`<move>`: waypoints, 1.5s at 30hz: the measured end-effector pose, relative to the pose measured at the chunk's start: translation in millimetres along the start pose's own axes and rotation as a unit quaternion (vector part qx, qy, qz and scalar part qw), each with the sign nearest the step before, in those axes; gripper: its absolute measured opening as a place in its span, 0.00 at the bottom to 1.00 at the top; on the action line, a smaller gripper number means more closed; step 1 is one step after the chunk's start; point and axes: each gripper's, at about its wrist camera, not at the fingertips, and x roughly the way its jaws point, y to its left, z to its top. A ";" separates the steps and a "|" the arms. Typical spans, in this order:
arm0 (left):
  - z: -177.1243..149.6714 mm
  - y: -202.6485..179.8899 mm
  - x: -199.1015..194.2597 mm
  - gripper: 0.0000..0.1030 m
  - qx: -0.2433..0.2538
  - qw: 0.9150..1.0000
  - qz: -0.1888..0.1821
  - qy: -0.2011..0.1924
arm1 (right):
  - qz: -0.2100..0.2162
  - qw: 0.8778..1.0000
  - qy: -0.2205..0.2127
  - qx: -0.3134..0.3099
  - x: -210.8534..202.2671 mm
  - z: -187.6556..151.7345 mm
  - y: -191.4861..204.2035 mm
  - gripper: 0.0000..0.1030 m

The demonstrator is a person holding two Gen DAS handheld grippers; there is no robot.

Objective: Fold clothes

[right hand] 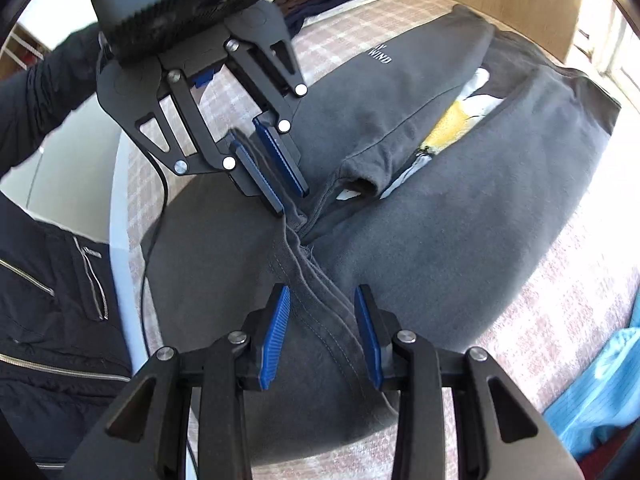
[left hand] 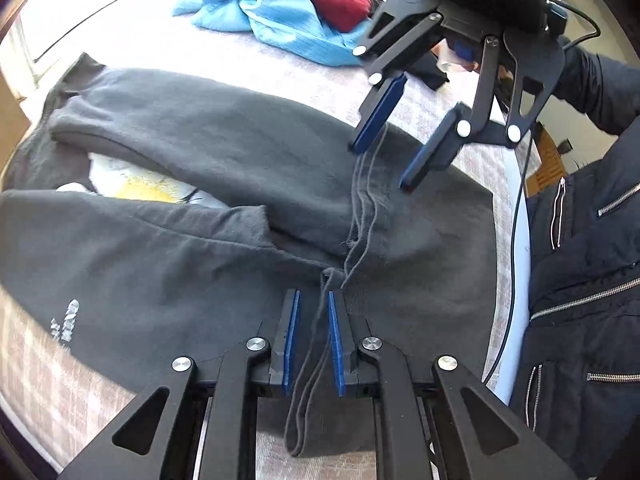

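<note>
Left wrist view: the left gripper (left hand: pixel 314 300) is pointing down at the grey shirt (left hand: pixel 224 152), which is lying on the checked cloth (left hand: pixel 280 76). Its pads are sitting apart with a hem fold between them, not squeezing it. The right gripper (left hand: pixel 380 166) is hanging released over the shirt (a blue cloth (left hand: pixel 260 12) is lying beyond it).

Right wrist view: the right gripper (right hand: pixel 322 300) is standing wide over the shirt's (right hand: pixel 460 220) hem. The left gripper (right hand: pixel 290 200) is touching the shirt's middle.
</note>
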 end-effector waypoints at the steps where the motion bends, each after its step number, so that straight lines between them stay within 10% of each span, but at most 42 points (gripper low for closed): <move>1: -9.9 -1.6 -10.9 0.14 -0.017 1.000 0.003 -0.015 | -0.007 0.999 -0.024 0.027 -15.8 -6.8 -5.1 0.33; 6: -57.9 -33.8 -29.8 0.14 -0.072 0.995 -0.035 -0.065 | 0.033 0.986 -0.118 0.110 -52.3 -62.5 4.8 0.33; 15: -109.7 -72.9 15.9 0.16 -0.156 0.986 -0.018 -0.055 | -0.024 0.988 -0.073 0.135 22.0 -80.8 46.7 0.32; 28: -102.9 -183.4 15.5 0.41 0.003 0.991 0.131 -0.039 | -0.116 0.986 -0.061 0.099 -3.4 -157.4 123.9 0.42; 45: -101.3 -169.1 58.3 0.45 0.036 0.980 0.194 0.038 | -0.197 0.980 -0.013 -0.035 27.8 -154.2 136.8 0.42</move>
